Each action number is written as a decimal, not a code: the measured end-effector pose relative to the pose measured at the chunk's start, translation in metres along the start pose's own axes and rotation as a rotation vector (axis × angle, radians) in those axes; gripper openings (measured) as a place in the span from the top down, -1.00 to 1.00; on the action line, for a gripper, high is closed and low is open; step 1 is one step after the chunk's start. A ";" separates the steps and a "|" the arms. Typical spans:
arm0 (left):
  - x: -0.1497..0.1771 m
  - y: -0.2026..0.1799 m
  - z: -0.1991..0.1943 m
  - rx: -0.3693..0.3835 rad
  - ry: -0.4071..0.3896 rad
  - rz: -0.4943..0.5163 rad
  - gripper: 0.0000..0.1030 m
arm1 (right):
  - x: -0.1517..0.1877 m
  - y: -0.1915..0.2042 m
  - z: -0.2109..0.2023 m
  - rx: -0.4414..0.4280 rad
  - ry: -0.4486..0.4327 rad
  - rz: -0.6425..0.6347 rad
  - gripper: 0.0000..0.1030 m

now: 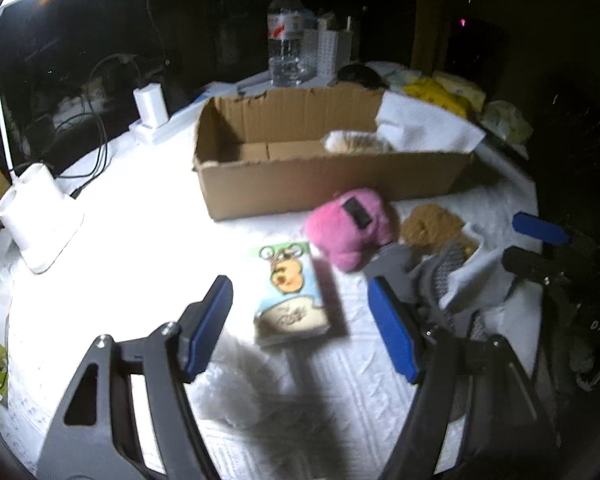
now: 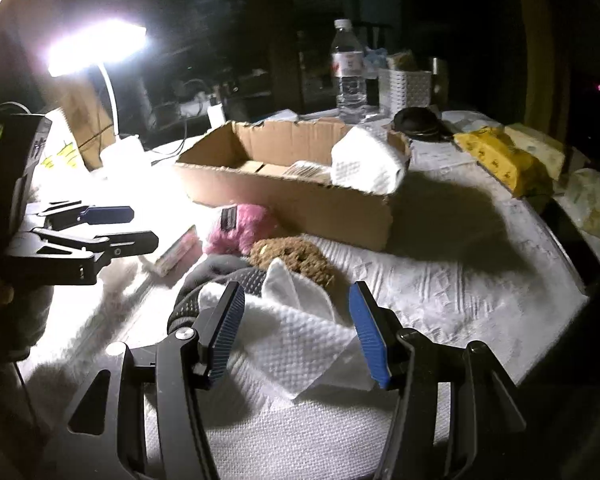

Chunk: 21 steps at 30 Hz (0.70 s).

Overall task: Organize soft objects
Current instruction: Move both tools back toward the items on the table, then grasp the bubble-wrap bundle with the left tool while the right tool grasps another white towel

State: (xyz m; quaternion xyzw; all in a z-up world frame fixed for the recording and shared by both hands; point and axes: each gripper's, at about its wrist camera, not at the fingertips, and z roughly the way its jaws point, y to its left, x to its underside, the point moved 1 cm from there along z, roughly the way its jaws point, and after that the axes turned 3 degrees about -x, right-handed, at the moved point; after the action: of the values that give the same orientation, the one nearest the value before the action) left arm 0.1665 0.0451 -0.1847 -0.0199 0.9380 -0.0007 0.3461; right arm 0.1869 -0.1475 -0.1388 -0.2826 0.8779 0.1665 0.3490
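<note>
Two grippers hover over the white-covered table (image 1: 120, 184), both with jaws spread wide and gripping nothing. At far left stands a white desk lamp (image 1: 40, 220). The left gripper (image 1: 300, 320) frames a small illustrated carton (image 1: 290, 292) lying flat. Beyond it rests a pink plush toy (image 1: 348, 228), just in front of the open cardboard box (image 1: 320, 184), with a brown sponge-like lump (image 1: 432, 226) beside the plush. The right gripper (image 2: 296, 332) straddles a white paper towel (image 2: 296, 344) that lies on a grey knitted glove (image 2: 220, 280). Another paper towel (image 2: 368, 164) drapes over the box's right end.
</note>
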 end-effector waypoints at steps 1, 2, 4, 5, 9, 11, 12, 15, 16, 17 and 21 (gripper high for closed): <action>0.001 0.002 0.001 -0.009 0.002 -0.001 -0.38 | 0.002 -0.001 0.003 0.004 0.009 0.001 -0.12; 0.002 0.004 0.001 -0.012 0.004 -0.003 -0.38 | 0.003 -0.002 0.004 0.007 0.014 0.004 -0.12; 0.005 0.008 0.000 -0.012 0.010 -0.005 -0.38 | 0.005 -0.005 0.008 0.008 0.027 0.013 -0.12; 0.009 0.010 -0.001 -0.015 0.015 -0.004 -0.39 | 0.007 -0.006 0.010 0.006 0.032 0.014 -0.12; 0.021 0.016 -0.008 -0.040 0.018 -0.005 -0.39 | 0.014 -0.005 0.016 0.000 0.057 0.010 -0.12; 0.023 0.019 -0.014 -0.037 0.010 -0.020 -0.39 | 0.017 -0.005 0.020 -0.001 0.066 0.010 -0.12; 0.023 0.020 -0.017 -0.034 0.005 -0.025 -0.39 | 0.018 -0.004 0.021 0.001 0.068 0.009 -0.12; 0.023 0.025 -0.027 -0.036 -0.022 -0.035 -0.39 | 0.020 -0.005 0.024 0.013 0.075 0.009 -0.12; 0.024 0.027 -0.028 -0.045 -0.023 -0.031 -0.39 | 0.020 -0.005 0.025 0.012 0.075 0.012 -0.12; 0.024 0.028 -0.028 -0.053 -0.022 -0.029 -0.39 | 0.020 -0.006 0.025 0.012 0.073 0.017 -0.12; 0.028 0.043 -0.019 -0.089 -0.001 -0.049 -0.39 | 0.020 -0.010 0.027 0.008 0.069 0.033 -0.11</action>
State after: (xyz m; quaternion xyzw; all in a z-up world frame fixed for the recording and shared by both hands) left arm 0.1314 0.0868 -0.1890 -0.0583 0.9362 0.0327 0.3450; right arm 0.1948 -0.1495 -0.1734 -0.2723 0.8945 0.1590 0.3168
